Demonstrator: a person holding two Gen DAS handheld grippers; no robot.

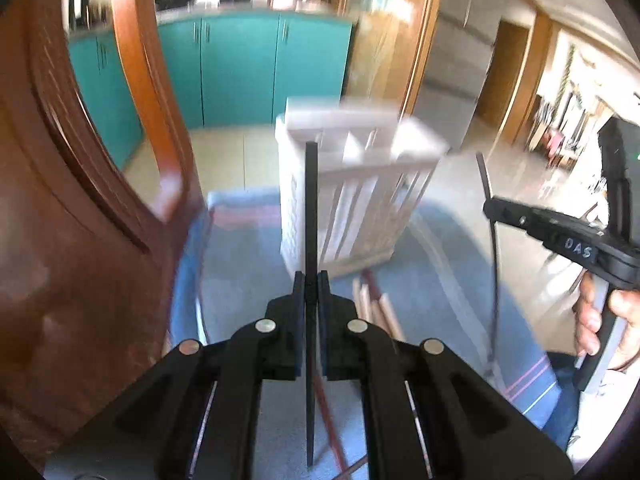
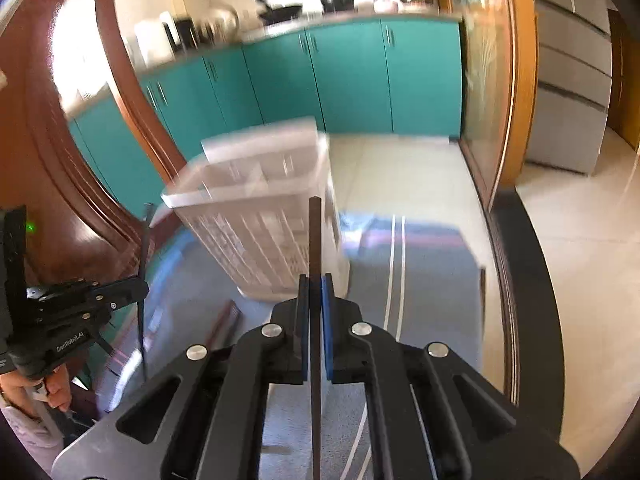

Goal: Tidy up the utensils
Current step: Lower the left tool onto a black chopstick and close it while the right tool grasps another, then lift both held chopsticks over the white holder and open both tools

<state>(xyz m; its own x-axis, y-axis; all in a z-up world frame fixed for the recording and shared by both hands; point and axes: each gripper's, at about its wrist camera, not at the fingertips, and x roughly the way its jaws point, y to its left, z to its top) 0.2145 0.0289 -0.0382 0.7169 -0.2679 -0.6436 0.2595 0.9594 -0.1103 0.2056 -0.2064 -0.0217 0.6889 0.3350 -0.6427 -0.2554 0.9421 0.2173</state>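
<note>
A white slatted utensil holder (image 1: pixel 352 184) with compartments stands on a blue cloth (image 1: pixel 248 256); it also shows in the right wrist view (image 2: pixel 264 216). My left gripper (image 1: pixel 311 280) is shut on a black chopstick (image 1: pixel 311 208) held upright, just in front of the holder. My right gripper (image 2: pixel 316 284) is shut on a dark brown chopstick (image 2: pixel 315 236), also upright, near the holder's right side. Each gripper shows in the other's view, the right (image 1: pixel 490 210) and the left (image 2: pixel 142 284). Several loose chopsticks (image 1: pixel 376 304) lie on the cloth by the holder's base.
A brown wooden chair back (image 1: pixel 80 200) rises close on the left. The glass table's dark rim (image 2: pixel 524 264) curves along the right. Teal kitchen cabinets (image 2: pixel 352 80) and a tiled floor (image 2: pixel 404 168) lie beyond. The image is motion-blurred.
</note>
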